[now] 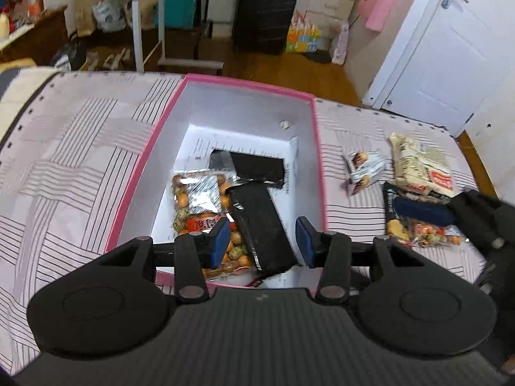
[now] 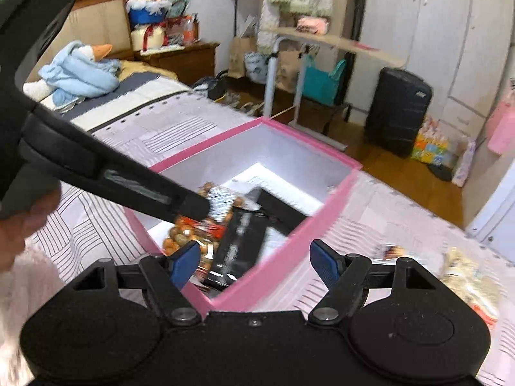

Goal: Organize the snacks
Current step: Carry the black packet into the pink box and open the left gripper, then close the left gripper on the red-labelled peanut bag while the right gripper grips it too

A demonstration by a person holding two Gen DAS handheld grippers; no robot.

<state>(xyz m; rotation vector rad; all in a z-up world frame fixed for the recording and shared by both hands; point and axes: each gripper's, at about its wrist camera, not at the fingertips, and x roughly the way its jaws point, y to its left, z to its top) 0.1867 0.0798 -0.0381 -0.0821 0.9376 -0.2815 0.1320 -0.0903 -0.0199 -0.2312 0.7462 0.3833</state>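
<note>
A pink box (image 1: 317, 148) with a white interior sits open on a bed (image 1: 80, 148) covered by a pale pink sheet printed with blocks of dark stripes. Inside the box lie a clear bag of mixed nut snacks (image 1: 199, 199), a long black packet (image 1: 262, 225) at its 3 o'clock side, touching it, and another black packet (image 1: 257, 165) toward 12 o'clock. The left gripper (image 1: 266, 238) hovers over the near end of the box with its blue-padded fingers (image 1: 220, 236) spread apart and holding nothing. On the sheet at 3 o'clock from the box lie a small white snack pack (image 1: 365, 167), a beige noodle-like packet (image 1: 421, 164) and a second nut bag (image 1: 418, 225) partly under the black body of the other tool. In the right wrist view the right gripper (image 2: 256, 262) hangs above the near corner of the box (image 2: 309, 222), fingers (image 2: 323, 263) wide apart and empty, while the left tool's black arm crosses the frame from 10 o'clock. Beyond the bed is a wood floor (image 2: 396, 167) with a dark suitcase (image 2: 397, 109), a white-legged rolling tabletop (image 2: 338, 43), white wardrobes (image 2: 434, 29), and at 10 o'clock a goose plush (image 2: 96, 53) wrapped in blue cloth. A white door (image 1: 450, 54) stands at 2 o'clock in the left view.
</note>
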